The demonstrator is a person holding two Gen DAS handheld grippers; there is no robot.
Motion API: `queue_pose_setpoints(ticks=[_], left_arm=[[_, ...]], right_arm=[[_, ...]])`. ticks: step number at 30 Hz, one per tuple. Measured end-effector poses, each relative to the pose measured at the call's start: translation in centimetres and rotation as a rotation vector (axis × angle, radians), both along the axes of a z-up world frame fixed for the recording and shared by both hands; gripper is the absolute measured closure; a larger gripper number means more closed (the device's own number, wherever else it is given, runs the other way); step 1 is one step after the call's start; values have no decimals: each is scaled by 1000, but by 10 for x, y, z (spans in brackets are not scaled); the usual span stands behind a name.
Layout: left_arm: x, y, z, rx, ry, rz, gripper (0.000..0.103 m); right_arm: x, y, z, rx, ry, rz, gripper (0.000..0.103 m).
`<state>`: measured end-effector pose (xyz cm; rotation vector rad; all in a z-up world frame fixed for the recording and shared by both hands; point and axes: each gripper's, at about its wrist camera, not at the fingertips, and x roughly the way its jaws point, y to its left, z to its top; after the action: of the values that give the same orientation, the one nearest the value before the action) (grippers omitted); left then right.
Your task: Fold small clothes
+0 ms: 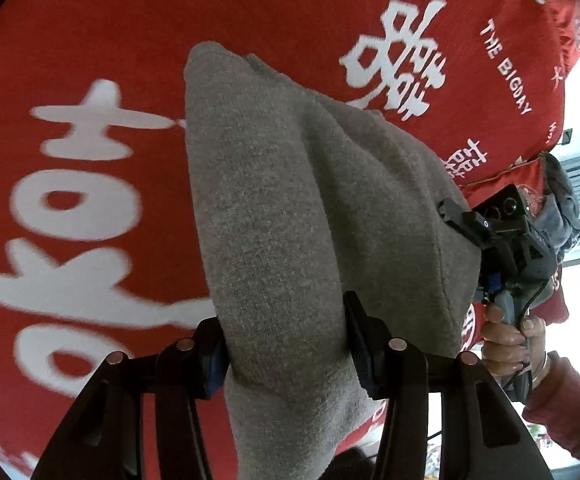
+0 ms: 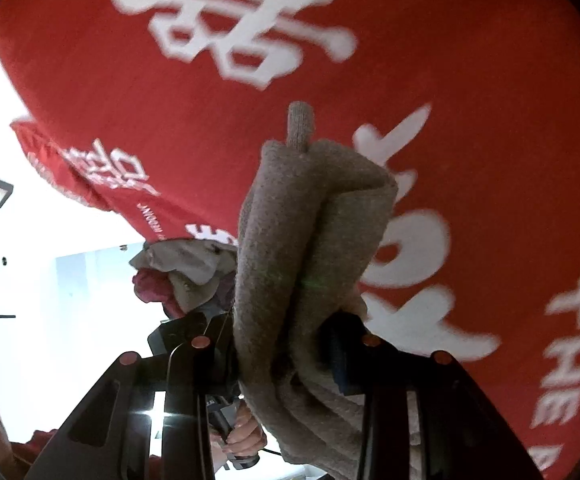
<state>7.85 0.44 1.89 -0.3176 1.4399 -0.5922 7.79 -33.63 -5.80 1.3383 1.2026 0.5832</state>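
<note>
I hold the soft, limp grey knit garment (image 1: 290, 216) with left tool (image 1: 285, 348) and right tool (image 2: 285, 356) clamped on bunched edges

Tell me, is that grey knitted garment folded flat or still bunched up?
Bunched up. The grey garment hangs in thick gathered folds above the red bedcover, pinched by both tools' jaws.

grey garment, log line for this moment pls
grey garment | left gripper shut on it | right gripper shut on it | held above red bedspread
</note>
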Motion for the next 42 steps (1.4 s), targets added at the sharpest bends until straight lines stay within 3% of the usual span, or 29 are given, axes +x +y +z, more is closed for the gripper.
queue_pose_setpoints(ticks=[6, 13, 17, 20, 23, 25, 28, 30, 31, 32, 37, 38, 39, 40, 42], left_arm=[[-15, 40, 16, 51, -23, 18, 51], [-26, 77, -28, 153, 0, 36, 51], [-30, 87, -60, 231, 33, 54, 51], [-35, 97, -60, 204, 24, 84, 46], [-39, 100, -52, 254, -4, 84, 42], [-40, 101, -43, 296, -36, 80, 42], [-41, 98, -31, 338, -73, 65, 42], [-41, 97, -23, 366, -98, 69, 29], [-42, 99, -19, 375, -112, 79, 9], [-42, 99, -15, 381, -128, 91, 0], [-43, 97, -13, 418, -98, 73, 0], [-44, 96, -13, 427, -98, 72, 0], [-45, 95, -13, 438, -100, 71, 0], [-46, 94, -13, 442, -102, 69, 0], [-48, 93, -14, 431, -97, 68, 0]], right_arm=[[-18, 63, 19, 51, -11, 3, 65], [-21, 128, -3, 39, 14, 33, 65], [-16, 146, -32, -64, 75, 84, 65], [-12, 145, -41, -159, 93, 96, 62], [-10, 137, -39, -256, 117, 101, 59], [-13, 131, -31, -339, 128, 118, 45], [-17, 129, -13, -468, 128, 149, 38], [-24, 125, 0, -549, 115, 174, 38], [-27, 124, 6, -578, 109, 182, 38], [-30, 122, 9, -598, 104, 188, 38], [-38, 144, 41, -711, 39, 245, 38], [-38, 151, 46, -733, 23, 260, 38], [-38, 161, 52, -762, -1, 279, 46], [-38, 168, 57, -780, -24, 294, 62], [-39, 187, 67, -814, -79, 351, 67]])
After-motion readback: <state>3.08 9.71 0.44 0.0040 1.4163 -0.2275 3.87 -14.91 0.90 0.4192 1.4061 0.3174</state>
